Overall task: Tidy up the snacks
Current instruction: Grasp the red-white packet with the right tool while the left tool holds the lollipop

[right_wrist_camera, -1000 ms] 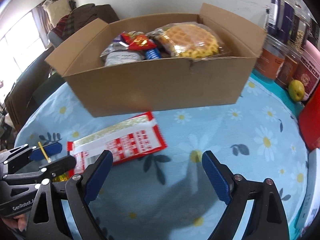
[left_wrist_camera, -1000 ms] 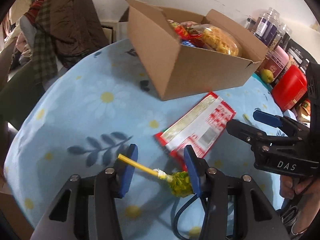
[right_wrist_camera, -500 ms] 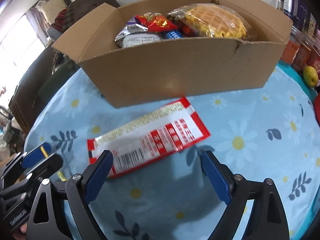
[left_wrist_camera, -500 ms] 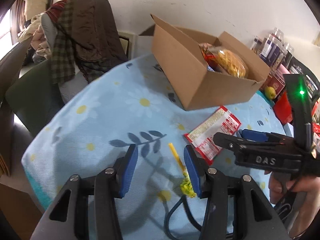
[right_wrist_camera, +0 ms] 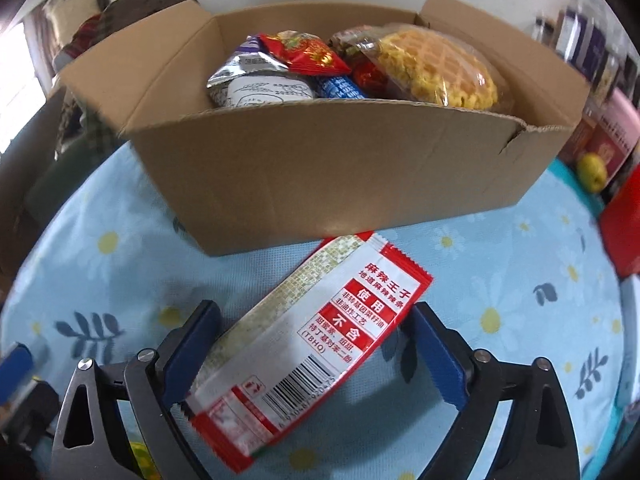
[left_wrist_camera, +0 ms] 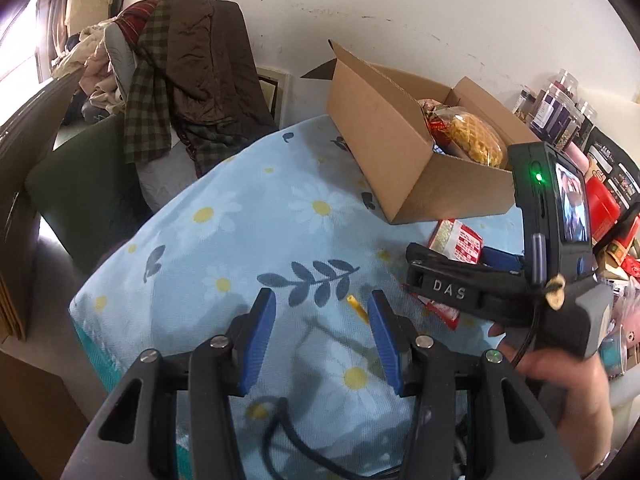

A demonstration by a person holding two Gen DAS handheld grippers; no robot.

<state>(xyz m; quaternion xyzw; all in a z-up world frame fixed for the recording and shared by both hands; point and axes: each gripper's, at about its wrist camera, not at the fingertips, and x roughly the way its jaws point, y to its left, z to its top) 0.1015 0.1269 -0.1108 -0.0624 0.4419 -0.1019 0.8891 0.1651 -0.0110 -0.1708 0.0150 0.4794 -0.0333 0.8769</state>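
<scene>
The right tongs (right_wrist_camera: 316, 356) are opening wide around the red snack packet (right_wrist_camera: 316, 336) lying flat on the table (right_wrist_camera: 500, 280) by the box (right_wrist_camera: 320, 176), probably lining up a grab. The left tongs (left_wrist_camera: 322, 340) hang apart with nothing in them.

Ahead of my right tongs (right_wrist_camera: 316, 356) the cardboard box (right_wrist_camera: 320, 168) walls off the far side of the surface (right_wrist_camera: 500, 280); its open top is heaped with snack bags, little room inside. The red snack packet (right_wrist_camera: 316, 344) lies flat between the opening jaws, its far corner just beside the box wall. To the right, jars (right_wrist_camera: 600, 80) and a red container (right_wrist_camera: 624, 232) crowd the edge. My left tongs (left_wrist_camera: 322, 336) have bare cloth ahead, but the right tool (left_wrist_camera: 480, 288) crosses near on their right, and a yellow stick (left_wrist_camera: 358, 308) lies just beyond them.
</scene>
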